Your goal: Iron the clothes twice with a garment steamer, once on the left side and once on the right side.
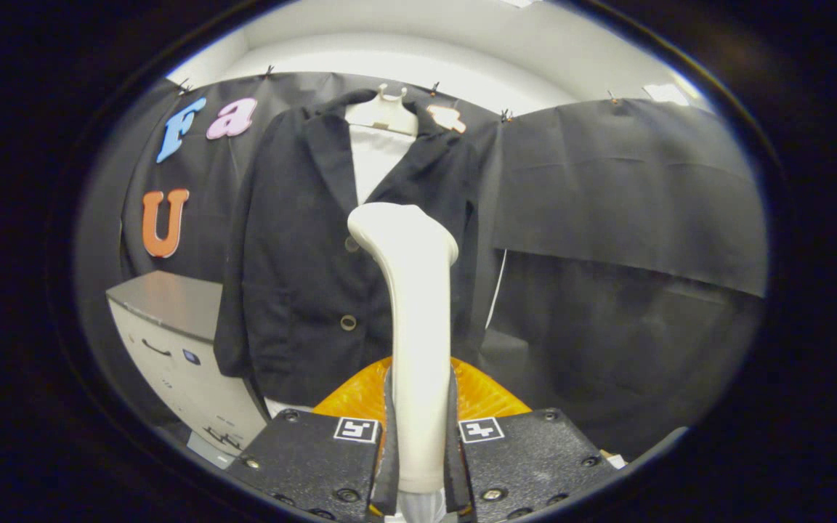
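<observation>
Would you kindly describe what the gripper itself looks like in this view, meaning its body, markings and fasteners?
The gripper has two blocky finger carriers with a rough, textured black surface. Each carries a small square white tag printed with a black pattern near its inner top corner. Round screw heads sit at the corners and along the lower edges of both blocks. Two thin, flat fingers rise from the inner edges. No cables are visible.

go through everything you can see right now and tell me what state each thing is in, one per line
gripper: shut on the garment steamer, both fingers pressing its handle.
garment steamer: held upright between the fingers, head raised in front of the jacket; contact cannot be told.
jacket: hanging on a hanger, buttoned at the front.
hanger: hung at the top of the booth wall, carrying the jacket.
cabinet: beside the jacket, drawers closed.
</observation>
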Demonstrator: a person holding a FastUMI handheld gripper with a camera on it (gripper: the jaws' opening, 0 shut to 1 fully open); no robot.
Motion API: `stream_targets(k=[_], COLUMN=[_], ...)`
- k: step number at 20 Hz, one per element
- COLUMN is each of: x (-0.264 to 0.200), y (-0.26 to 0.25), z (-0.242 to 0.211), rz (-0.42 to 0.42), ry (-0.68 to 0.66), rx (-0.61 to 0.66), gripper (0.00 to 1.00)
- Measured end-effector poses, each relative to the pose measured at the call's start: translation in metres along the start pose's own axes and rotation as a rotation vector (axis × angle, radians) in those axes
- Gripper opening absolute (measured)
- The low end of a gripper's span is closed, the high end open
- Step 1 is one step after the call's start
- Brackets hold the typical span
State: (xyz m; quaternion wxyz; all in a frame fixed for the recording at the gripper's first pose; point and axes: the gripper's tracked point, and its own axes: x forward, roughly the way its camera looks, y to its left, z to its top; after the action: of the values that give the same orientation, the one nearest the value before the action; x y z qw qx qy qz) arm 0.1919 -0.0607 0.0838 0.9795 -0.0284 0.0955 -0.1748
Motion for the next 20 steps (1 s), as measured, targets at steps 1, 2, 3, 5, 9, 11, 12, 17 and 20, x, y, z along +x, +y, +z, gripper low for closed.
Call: stream_targets(k=[1, 2, 3, 5, 9, 11, 12, 17, 20], x=[0.004, 0.009, 0.016, 0.026, 0.053, 0.060, 0.064, 0.086, 0.089], y=[-0.005, -0.011, -0.017, -0.029, -0.044, -0.044, -0.043, -0.047, -0.045], z=[0.016, 0.031, 0.045, 0.074, 0.114, 0.131, 0.138, 0.167, 0.168], rz=[0.013, 0.021, 0.027, 0.051, 0.055, 0.071, 0.069, 0.032, 0.034], ry=[-0.026, -0.054, -0.083, -0.119, -0.189, -0.221, -0.234, -0.300, -0.316], rx=[0.012, 0.021, 0.031, 0.061, 0.036, 0.017, 0.000, 0.003, 0.023], gripper=[0.27, 0.27, 0.27, 0.27, 0.27, 0.27, 0.27, 0.27, 0.27])
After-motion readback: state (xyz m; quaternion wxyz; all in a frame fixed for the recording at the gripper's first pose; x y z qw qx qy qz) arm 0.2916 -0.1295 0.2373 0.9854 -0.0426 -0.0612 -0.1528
